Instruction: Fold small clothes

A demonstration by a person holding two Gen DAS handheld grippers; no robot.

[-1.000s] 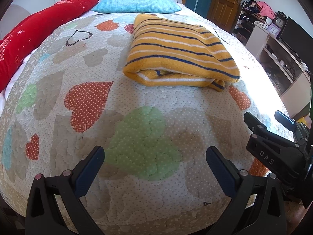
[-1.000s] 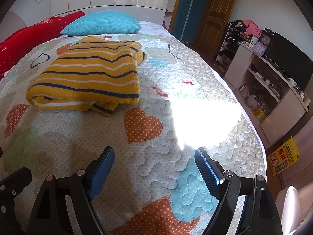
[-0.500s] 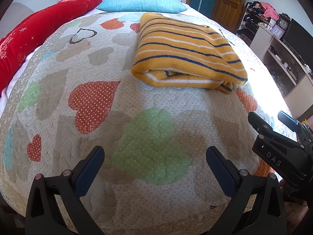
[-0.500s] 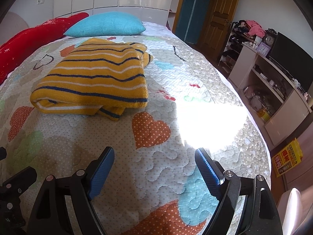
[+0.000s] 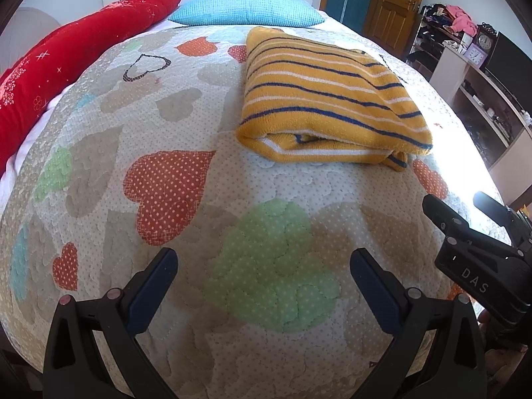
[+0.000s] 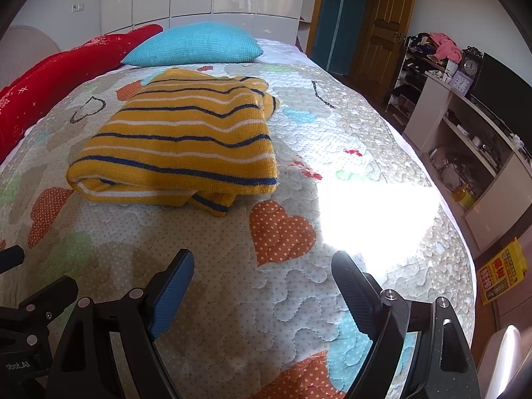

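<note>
The bed [image 5: 99, 179], under its heart-print quilt, fills nearly everything I can see from here, with a red cushion [image 5: 66, 63] and a blue pillow [image 5: 246, 6] up at the head. The one garment on it is the yellow striped jumper [image 5: 329, 96], lying on the far half of the quilt towards the pillow, well apart from both tools. It looks folded already: a flat stack, with the doubled layers showing along its near edge. One striped end pokes out under the near right corner, so I'd call that fold done but not quite neat. I see no other clothes on the quilt; the heap on the rack [image 6: 432, 50] by the door may or may not belong to the job.

The left gripper [image 5: 262, 269] hangs over the near quilt with its jaws wide apart and nothing between them. The right gripper [image 6: 262, 272] is the same, spread wide and empty, just beside the left.

A bright patch of sun [image 6: 375, 212] washes out the quilt on the right side. The jumper's far edge and underside are hidden, so I cannot tell how the sleeves are tucked. The person holding the tools is out of view.
</note>
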